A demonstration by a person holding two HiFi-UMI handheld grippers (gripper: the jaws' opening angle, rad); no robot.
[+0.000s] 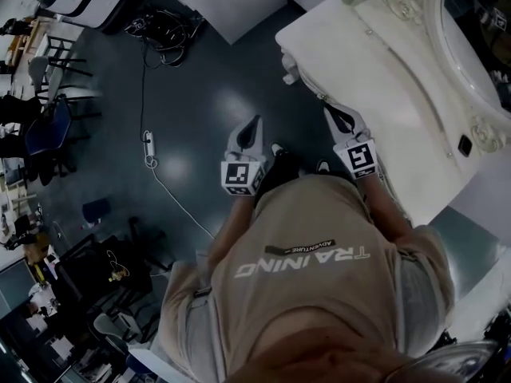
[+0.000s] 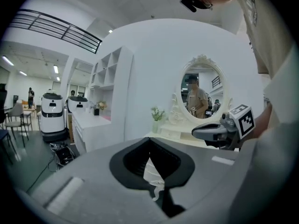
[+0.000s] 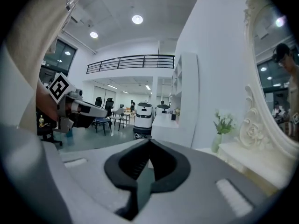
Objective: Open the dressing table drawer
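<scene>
The white dressing table point(image 1: 383, 62) with its oval mirror point(image 1: 471, 30) stands at the upper right of the head view; its front face and drawers are hidden from above. My left gripper point(image 1: 254, 123) hangs over the dark floor, left of the table's front edge. My right gripper point(image 1: 330, 112) sits close to that front edge, apart from it. In the left gripper view the jaws point(image 2: 149, 139) are shut and hold nothing, with the table point(image 2: 174, 133) ahead and the right gripper point(image 2: 200, 133) beside it. The right gripper's jaws point(image 3: 149, 140) are shut and hold nothing; the table point(image 3: 250, 160) lies to their right.
A white cable with a power strip point(image 1: 148, 146) runs across the floor at the left. Chairs point(image 1: 44, 134) and desks crowd the far left. A vase of flowers point(image 2: 156, 119) stands on the table's corner. White service robots point(image 2: 51, 116) and a white counter point(image 2: 91, 125) stand further off.
</scene>
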